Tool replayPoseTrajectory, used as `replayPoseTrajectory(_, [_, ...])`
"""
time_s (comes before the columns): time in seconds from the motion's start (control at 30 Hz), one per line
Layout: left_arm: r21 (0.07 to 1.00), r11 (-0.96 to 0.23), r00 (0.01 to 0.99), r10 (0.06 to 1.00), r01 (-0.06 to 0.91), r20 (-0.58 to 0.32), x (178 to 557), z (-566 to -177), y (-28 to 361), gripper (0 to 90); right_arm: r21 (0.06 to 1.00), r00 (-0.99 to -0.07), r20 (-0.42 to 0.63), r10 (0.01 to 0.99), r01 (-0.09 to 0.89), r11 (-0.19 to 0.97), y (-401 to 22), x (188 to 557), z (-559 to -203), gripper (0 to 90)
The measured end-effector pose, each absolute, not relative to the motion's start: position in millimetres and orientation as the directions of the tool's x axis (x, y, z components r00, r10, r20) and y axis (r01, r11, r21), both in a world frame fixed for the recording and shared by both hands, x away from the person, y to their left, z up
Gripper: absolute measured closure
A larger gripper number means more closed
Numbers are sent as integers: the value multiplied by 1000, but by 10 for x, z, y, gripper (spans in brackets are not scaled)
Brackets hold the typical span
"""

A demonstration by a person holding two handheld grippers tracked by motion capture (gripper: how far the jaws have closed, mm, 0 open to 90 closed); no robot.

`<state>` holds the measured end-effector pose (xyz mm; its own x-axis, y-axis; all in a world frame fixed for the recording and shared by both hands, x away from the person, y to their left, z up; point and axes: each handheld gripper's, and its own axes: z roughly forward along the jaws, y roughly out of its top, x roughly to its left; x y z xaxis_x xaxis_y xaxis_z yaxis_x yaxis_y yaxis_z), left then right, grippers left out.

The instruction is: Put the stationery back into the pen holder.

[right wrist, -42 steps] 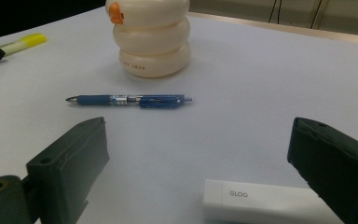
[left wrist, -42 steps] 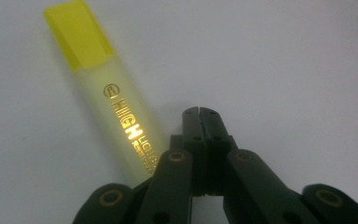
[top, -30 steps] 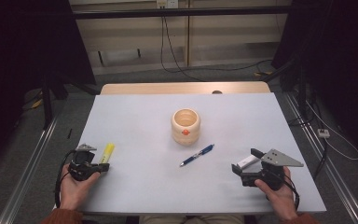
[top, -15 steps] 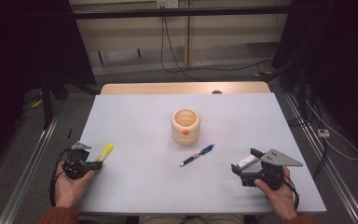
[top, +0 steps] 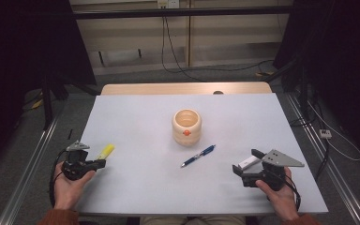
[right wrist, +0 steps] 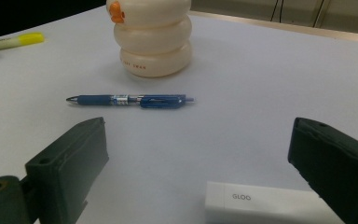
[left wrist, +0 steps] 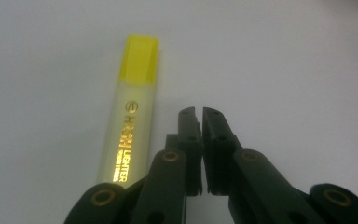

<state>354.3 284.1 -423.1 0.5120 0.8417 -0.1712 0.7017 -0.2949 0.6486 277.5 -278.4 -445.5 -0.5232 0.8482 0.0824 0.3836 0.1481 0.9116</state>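
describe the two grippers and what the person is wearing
Both grippers, left and right, are black with blocky two-part jaws, brass-coloured pivot pins and trailing black cables. Each carries a grey three-cornered plate, larger-looking on the right. Rust-orange sleeves show at the wrists.

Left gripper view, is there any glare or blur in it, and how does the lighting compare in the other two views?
Left gripper view: the highlighter has its gold lettering glinting brightly, the jaws near the bottom edge look soft. Right gripper view: the pen is sharp, the jaws and the white stick marked GLOO slightly blurred. High view: the table is evenly lit, its surroundings fall into deep shadow.
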Motion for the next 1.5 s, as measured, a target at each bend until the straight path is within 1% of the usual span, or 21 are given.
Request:
replayPoseTrajectory(0.1, [693,-279,526,833,665,-170,3509,-4178,2812,793,911,-522,81,849,384,150,-2782,2774,-4454,46])
replayPoseTrajectory(0.23, [717,-288,542,827,635,-148,3498,-4164,2733,668,911,-523,81,848,384,149,-2782,2774,-4454,46])
replayPoseTrajectory(0.4, [729,-292,540,832,619,-125,3534,-4158,2668,443,912,-524,82,848,382,148,-2784,2775,-4454,46])
replayPoseTrajectory(0.47, [736,-281,538,832,616,-133,3553,-4134,2681,352,912,-524,82,848,382,148,-2785,2774,-4453,46])
replayPoseTrajectory(0.53, [738,-273,537,832,617,-142,3571,-4109,2708,319,912,-525,81,848,383,150,-2784,2773,-4452,46])
replayPoseTrajectory(0.63, [743,-265,529,837,614,-139,3607,-4086,2735,207,912,-526,82,847,383,149,-2782,2773,-4453,46])
replayPoseTrajectory(0.73, [755,-254,520,844,605,-132,3648,-4076,2750,132,912,-525,81,847,382,150,-2781,2775,-4453,46])
replayPoseTrajectory(0.8, [759,-259,521,845,598,-122,3675,-4068,2753,56,912,-525,82,847,383,150,-2780,2775,-4452,46])
replayPoseTrajectory(0.9, [763,-265,538,834,590,-127,3728,-4051,2767,49,911,-526,82,846,383,150,-2779,2777,-4454,46])
replayPoseTrajectory(0.93, [760,-257,524,842,596,-126,3755,-4046,2767,53,912,-527,82,846,383,150,-2779,2778,-4454,46])
replayPoseTrajectory(1.0, [757,-266,503,859,596,-95,3811,-4043,2759,64,912,-529,83,845,383,150,-2776,2778,-4454,46])
replayPoseTrajectory(1.17, [727,-274,500,859,629,-109,3958,-4048,2731,83,912,-531,85,843,383,149,-2771,2783,-4457,45])
replayPoseTrajectory(1.3, [723,-297,500,862,624,-78,4050,-4057,2734,84,911,-529,87,844,385,147,-2775,2782,-4457,46])
replayPoseTrajectory(1.43, [675,-314,496,864,668,-89,4137,-4092,2756,100,911,-533,82,842,382,153,-2772,2784,-4459,46])
replayPoseTrajectory(1.5, [647,-314,505,854,695,-128,4179,-4111,2759,100,911,-532,83,842,383,152,-2771,2786,-4460,45])
